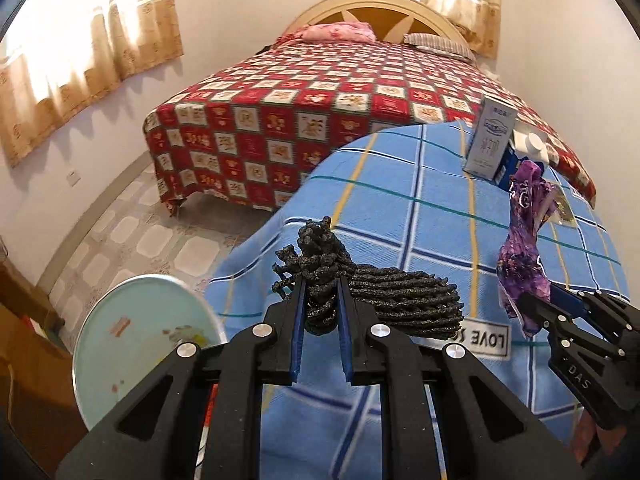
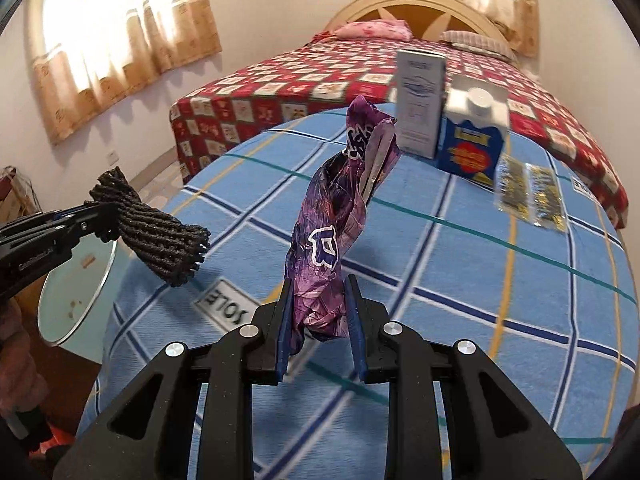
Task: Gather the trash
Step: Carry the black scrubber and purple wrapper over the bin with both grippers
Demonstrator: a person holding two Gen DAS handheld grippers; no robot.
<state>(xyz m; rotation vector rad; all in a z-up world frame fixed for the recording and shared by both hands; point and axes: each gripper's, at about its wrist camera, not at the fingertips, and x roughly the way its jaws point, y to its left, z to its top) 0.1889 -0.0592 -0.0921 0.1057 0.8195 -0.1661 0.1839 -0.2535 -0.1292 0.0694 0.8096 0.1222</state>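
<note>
Left wrist view: the left claw (image 1: 322,300) is clamped narrowly on a bundle of black cord (image 1: 372,300), held above a bed with a blue checked blanket (image 1: 420,216). The right claw (image 1: 560,312) pinches a crumpled purple wrapper (image 1: 524,240) near its lower end.

Right wrist view: the right claw (image 2: 316,312) grips the purple wrapper (image 2: 340,216), most of which stands free above the fingers; the left claw (image 2: 92,216) carries the black cord (image 2: 160,240) off to the left.

Risks, as a judgement: the wrapper is thin and slick, so a quick swing could pull it from the pads. The cord is held at one end, and loose coils could slip out or snag the round glass top (image 1: 140,340) just below.

Surroundings: a white carton (image 2: 420,104) and a blue carton (image 2: 472,140) stand touching on the blanket beyond the wrapper, with clear sachets (image 2: 528,192) lying beside them; these look like trash not yet collected. A second bed with a red patterned cover (image 1: 300,112) lies behind. No bin shows in either view, so where the held items should go cannot be told.
</note>
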